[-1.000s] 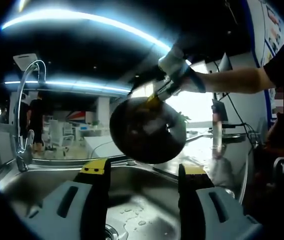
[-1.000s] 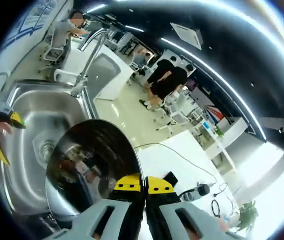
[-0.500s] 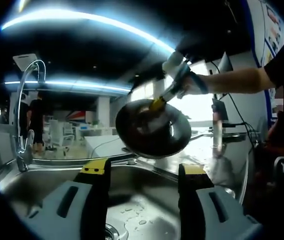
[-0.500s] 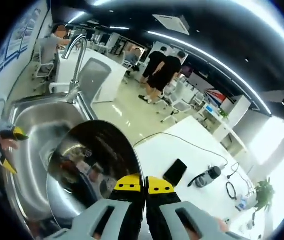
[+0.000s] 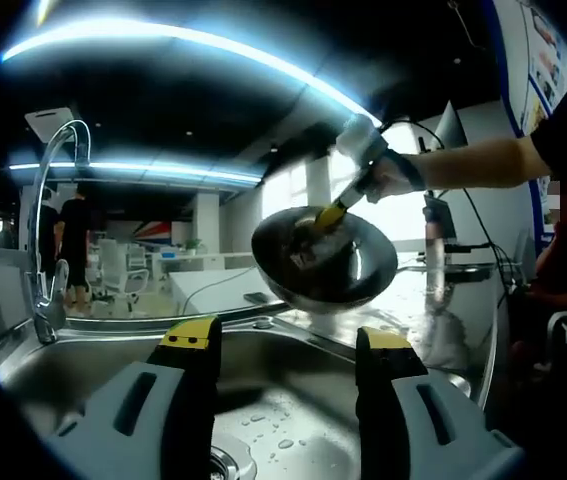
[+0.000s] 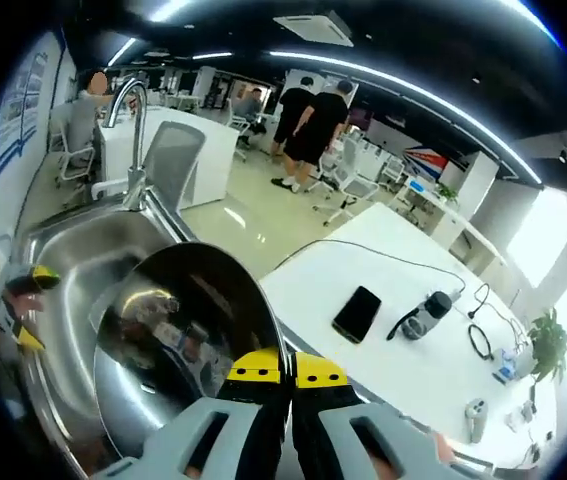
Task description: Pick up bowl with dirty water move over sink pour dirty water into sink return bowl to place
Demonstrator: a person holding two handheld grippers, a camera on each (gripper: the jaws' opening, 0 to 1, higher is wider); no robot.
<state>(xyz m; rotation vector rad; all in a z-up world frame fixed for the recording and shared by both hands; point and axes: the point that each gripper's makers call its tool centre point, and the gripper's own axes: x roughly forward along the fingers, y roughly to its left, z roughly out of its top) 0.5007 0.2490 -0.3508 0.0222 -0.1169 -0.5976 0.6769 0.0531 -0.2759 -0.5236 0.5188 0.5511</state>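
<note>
One steel sink (image 5: 93, 365) takes up the lower part of the left gripper view, its basin wet with scattered droplets and its drain just showing between the left gripper's (image 5: 283, 345) yellow-tipped jaws, which stand well apart with nothing between them. In the right gripper view the same sink (image 6: 73, 260) lies beyond and to the left of the bowl. A white table (image 6: 383, 350) stands beside the sink, carrying a black phone (image 6: 358, 313), cables and a small dark device (too small to name). A curved faucet (image 5: 48, 230) rises at the sink's back edge.

Above the sink's far rim hangs the bowl (image 5: 325, 258), a shiny steel one, nearly level and tipped slightly, its rim pinched by the right gripper (image 5: 335, 210), whose jaws are pressed together on it; a hand (image 5: 393, 172) holds that gripper. In the right gripper view the bowl (image 6: 188, 350) sits directly ahead of the closed jaws of the right gripper (image 6: 288, 372), over the sink's near edge.

Posters on the wall carry writing too blurred to read.
</note>
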